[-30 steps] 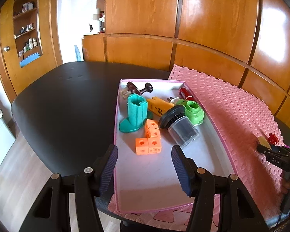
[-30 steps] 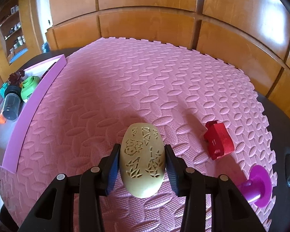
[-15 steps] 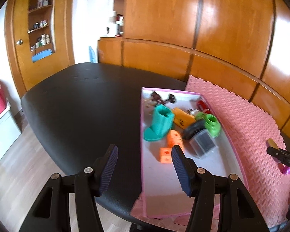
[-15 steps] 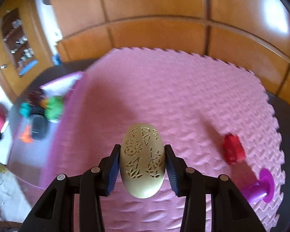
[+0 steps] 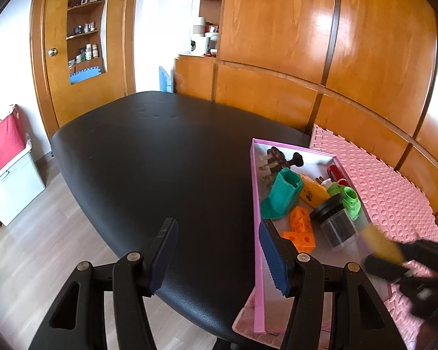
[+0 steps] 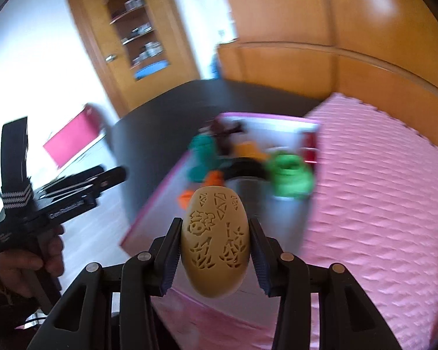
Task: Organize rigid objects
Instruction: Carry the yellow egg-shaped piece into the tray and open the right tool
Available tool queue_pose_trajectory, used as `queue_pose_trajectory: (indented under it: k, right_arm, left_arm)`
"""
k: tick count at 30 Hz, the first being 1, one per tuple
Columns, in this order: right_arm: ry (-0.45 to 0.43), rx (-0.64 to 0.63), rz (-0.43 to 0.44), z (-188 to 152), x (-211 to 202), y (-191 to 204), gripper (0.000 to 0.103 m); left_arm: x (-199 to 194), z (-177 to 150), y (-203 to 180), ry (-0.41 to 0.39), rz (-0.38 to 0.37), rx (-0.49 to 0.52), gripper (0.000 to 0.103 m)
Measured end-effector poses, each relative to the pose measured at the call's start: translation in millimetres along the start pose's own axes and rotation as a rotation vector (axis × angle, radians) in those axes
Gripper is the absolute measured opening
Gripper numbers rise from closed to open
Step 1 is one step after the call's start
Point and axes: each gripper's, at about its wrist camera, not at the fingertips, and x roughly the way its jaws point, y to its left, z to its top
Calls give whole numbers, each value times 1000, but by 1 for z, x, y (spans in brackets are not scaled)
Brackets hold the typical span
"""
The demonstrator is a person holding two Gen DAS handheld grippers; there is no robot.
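Overall: black table [image 5: 160, 151], pink mat [image 5: 388, 192], wood-panelled walls [image 5: 277, 29].

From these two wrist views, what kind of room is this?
Probably a home room, not a lab: wooden wall panelling, a wooden door with built-in shelves of small household items, and a black table carrying a pink foam mat and pink tray of toys.

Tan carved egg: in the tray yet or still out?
Out. The tan carved egg sits clamped between the right gripper jaws, above the pink tray.
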Motion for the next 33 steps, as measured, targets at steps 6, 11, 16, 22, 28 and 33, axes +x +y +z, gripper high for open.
queue_pose_trajectory:
  k: [6, 11, 16, 22, 28, 33]
  right_arm:
    - [105, -32, 40, 0, 60, 29, 44]
    - [150, -25, 46, -10, 85, 37, 45]
    - [143, 4, 76, -10, 79, 32, 47]
    - [89, 44, 66, -7, 57, 21, 47]
    - [24, 50, 9, -4, 31, 11, 47]
    - [-25, 63, -55, -8, 7, -2, 47]
  left_arm:
    - [3, 2, 13, 4, 26, -34, 59]
    - [5, -1, 17, 13, 31, -37, 59]
    - [6, -1, 15, 12, 30, -36, 59]
    - [-1, 0, 9, -8, 26, -16, 59]
    - [-8, -1, -4, -20, 2, 18, 59]
    - [-10, -3, -17, -17, -26, 51, 59]
